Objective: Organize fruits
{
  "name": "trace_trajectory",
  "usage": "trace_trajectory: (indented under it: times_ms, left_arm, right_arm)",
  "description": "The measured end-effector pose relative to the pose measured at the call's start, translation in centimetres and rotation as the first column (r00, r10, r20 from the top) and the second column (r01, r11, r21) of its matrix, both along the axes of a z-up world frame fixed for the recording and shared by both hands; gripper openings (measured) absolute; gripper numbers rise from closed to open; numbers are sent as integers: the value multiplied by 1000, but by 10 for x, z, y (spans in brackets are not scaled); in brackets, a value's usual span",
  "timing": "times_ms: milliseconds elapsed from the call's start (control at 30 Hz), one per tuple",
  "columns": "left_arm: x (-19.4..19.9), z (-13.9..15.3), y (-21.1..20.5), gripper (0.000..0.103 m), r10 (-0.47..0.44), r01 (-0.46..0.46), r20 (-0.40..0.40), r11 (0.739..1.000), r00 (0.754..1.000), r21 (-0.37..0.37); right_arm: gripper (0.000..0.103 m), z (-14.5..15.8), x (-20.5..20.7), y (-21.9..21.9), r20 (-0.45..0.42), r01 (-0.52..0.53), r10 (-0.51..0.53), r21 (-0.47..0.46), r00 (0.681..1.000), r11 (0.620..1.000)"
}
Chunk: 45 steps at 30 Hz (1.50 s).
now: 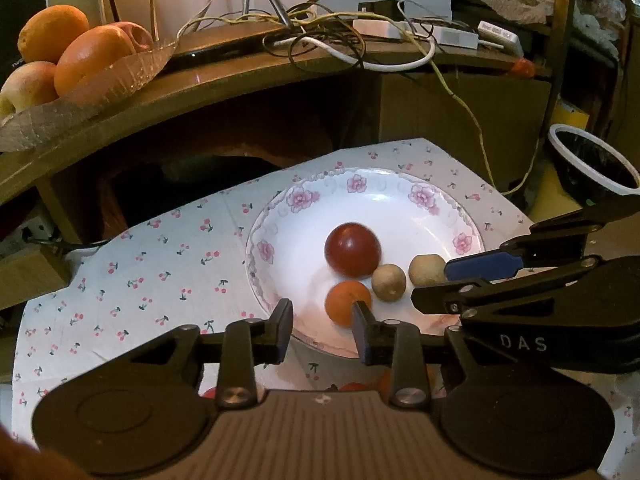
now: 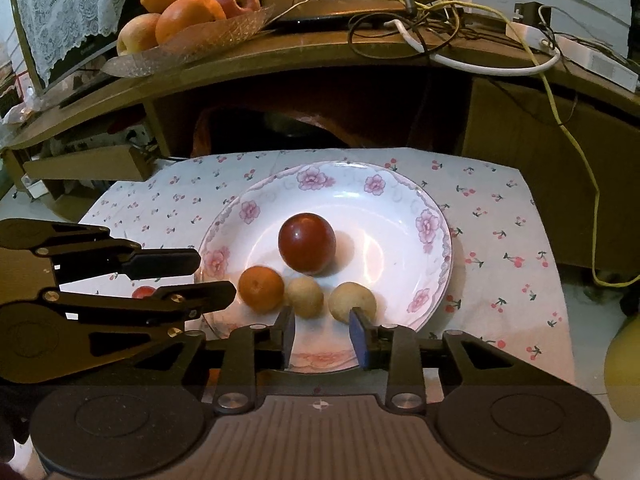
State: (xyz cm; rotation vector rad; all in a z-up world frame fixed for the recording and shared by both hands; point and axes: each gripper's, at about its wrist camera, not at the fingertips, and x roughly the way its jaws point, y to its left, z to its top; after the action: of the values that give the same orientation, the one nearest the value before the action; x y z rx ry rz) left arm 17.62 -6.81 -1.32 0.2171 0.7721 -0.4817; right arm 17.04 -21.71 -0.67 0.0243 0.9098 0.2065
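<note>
A white floral plate (image 1: 384, 196) (image 2: 352, 184) lies on a cherry-print cloth. On it sit a dark red fruit (image 1: 352, 250) (image 2: 307, 242), a small orange fruit (image 1: 344, 300) (image 2: 261, 289) and two small tan round fruits (image 1: 389, 282) (image 1: 426, 269) (image 2: 306, 296) (image 2: 352, 302). My left gripper (image 1: 322, 330) is open and empty at the plate's near rim, just before the orange fruit. My right gripper (image 2: 322, 332) is open and empty at the near rim, before the two tan fruits. Each gripper shows in the other's view (image 1: 452, 284) (image 2: 212, 276).
A glass dish (image 1: 120, 76) (image 2: 208, 36) with oranges and apples stands on a wooden shelf behind, beside tangled cables (image 1: 320, 32) (image 2: 420, 16). A small red fruit (image 2: 143, 292) lies on the cloth left of the plate. A black bin (image 1: 592, 164) stands at the right.
</note>
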Motion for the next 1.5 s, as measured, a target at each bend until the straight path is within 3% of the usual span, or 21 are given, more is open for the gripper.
trace_trajectory:
  times_ms: [400,767,1067,1500]
  left_arm:
    - [-11,12,7,39,-1,1,27,1000,1000,-3]
    - [-38,20,18,40,-23,23,33,1000,999,7]
    - [-69,10,33,43,-40,41,-10,998,999,55]
    - [-63,-13,29,43,-91,94,-33,991,995,99]
  right_arm:
    - [33,7,-9,-3,21,5,-5,5,1000,1000]
    - [37,15,-27,6,18,-66,65,25,998,998]
    - [38,17,-45,12,-2,-141,141,36,990,989]
    - [40,-9,-38,32,-58,-196,197,23,979,980]
